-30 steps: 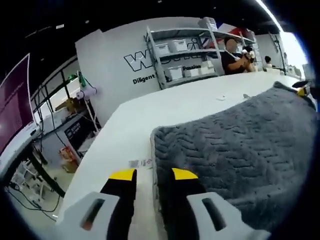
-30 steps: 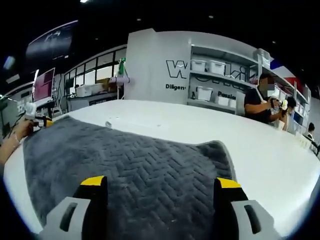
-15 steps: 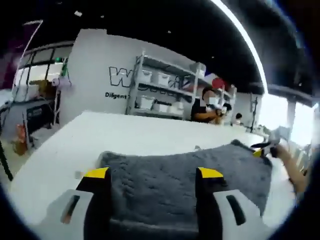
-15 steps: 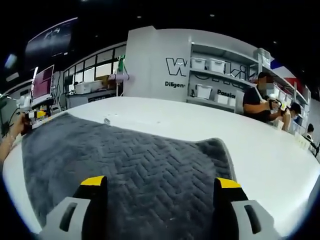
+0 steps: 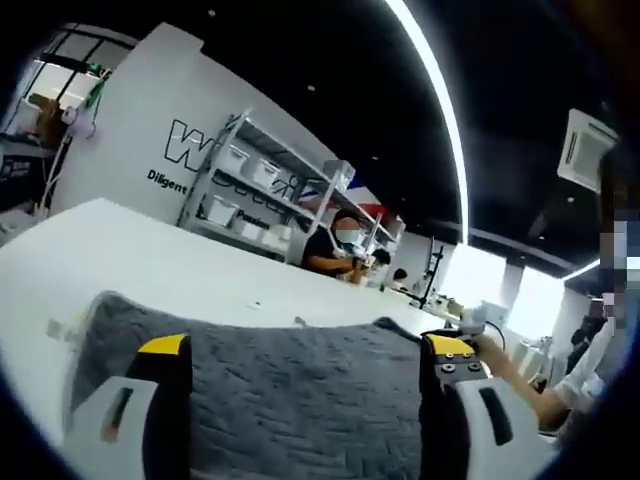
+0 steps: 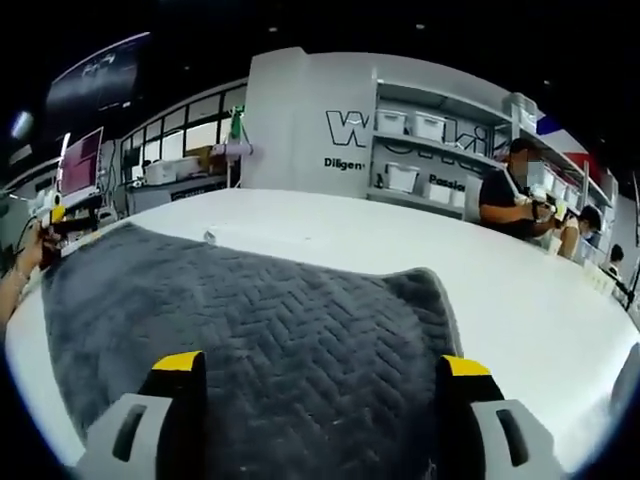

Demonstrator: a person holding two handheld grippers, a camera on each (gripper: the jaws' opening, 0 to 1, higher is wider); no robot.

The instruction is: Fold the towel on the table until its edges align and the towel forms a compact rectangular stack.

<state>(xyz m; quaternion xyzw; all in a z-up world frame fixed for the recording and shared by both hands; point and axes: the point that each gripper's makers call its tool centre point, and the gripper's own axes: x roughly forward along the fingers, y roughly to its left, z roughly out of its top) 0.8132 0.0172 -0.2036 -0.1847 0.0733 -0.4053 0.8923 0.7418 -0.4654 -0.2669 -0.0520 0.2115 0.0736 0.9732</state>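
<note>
Since the earlier frame the left gripper is swinging from the towel's corner to face its near edge. Both grippers' fingers are standing wide apart, gripping nothing; the right gripper is hovering likewise. The grey towel is lying flat near the desk edge. Pinching matching corners together should be keeping the fold square.

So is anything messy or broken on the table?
Nothing stands out. The grey towel lies spread on the white table, unfolded, no tears or spills showing. Only a tiny scrap sits past its far edge.
</note>
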